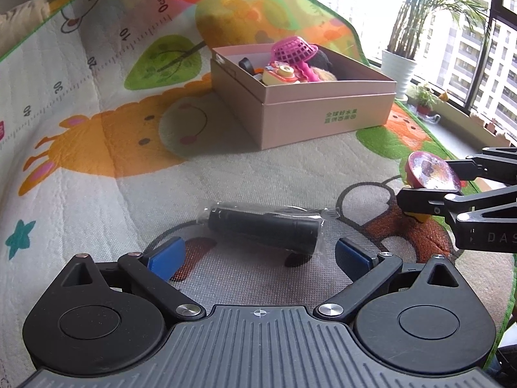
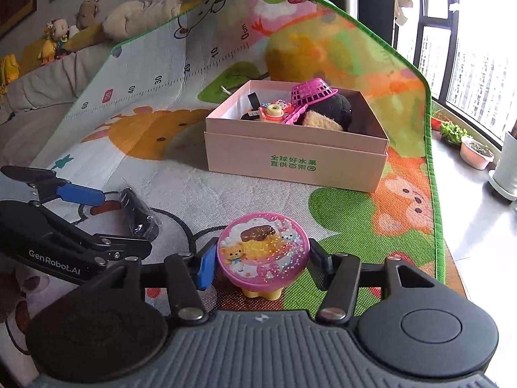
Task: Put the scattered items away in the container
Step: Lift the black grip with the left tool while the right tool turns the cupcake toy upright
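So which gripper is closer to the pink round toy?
Right. The right gripper has the pink round toy between its fingers, pads at its rim. The left gripper is off to the side, open around the black tube.

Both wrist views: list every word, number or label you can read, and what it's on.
"GenRobot.AI": left claw arm.
"DAS", cut off at the frame edge: right claw arm.
"全球好水果 直供百果园": pink box front.
"0cm 10 20 30 40 50 60": ruler strip on play mat.
Nothing else legible.
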Demonstrator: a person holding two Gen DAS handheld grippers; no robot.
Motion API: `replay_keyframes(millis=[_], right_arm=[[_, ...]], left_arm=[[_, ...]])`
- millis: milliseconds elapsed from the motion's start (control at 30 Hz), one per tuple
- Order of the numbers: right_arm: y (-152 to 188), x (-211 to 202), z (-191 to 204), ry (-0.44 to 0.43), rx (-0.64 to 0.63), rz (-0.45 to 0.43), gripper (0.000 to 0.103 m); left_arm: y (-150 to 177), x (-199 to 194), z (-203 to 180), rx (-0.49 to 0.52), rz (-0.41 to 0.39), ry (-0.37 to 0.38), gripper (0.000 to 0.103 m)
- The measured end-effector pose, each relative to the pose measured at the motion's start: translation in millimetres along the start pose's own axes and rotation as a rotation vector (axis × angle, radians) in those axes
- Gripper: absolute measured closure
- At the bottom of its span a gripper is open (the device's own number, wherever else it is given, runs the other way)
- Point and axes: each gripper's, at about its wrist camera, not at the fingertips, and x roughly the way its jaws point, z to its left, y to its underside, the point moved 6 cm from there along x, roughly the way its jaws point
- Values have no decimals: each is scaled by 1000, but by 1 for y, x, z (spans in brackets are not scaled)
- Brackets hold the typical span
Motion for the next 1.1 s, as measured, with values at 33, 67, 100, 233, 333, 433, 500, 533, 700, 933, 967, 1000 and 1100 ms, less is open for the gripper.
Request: replay_keyframes(millis=[33,67,100,233,333,433,500,533,700,933,967,1000,1100], right_arm=[[0,1,-2,5,3,4,47],[1,3,-3,10,7,8,47],[2,4,-5,12,11,12,47],[1,5,-6,16,11,13,47],[1,6,-7,17,8,13,47],[1,6,-7,19,11,12,47],[2,7,-8,20,10,14,47],[3,8,-8,18,11,18,47],[8,13,-7,12,14,36,47],[6,10,-6,16,9,30,47],[5,8,-6,18,5,27,47],[4,7,-7,20,3,23,47],[2,3,-9,21,2,12,47]], left_arm=[[0,0,-1,-1,0,9,1],[1,-1,-2,-3,1,20,1],[1,-2,-4,-7,2,39,1],[3,-9,-18,-20,1,185,1],[4,-17,-28,8,-28,263,1],[1,-19,-17,34,-81,147,1],[-2,-14,-6,53,-95,61,1],[-3,-9,-3,64,-88,46,1],[-5,8,-2,136,-53,33,1],[-11,15,-5,169,-51,58,1],[-11,15,-5,167,-53,58,3],[-11,15,-5,165,-53,55,5],[-11,15,-5,162,-49,50,12]])
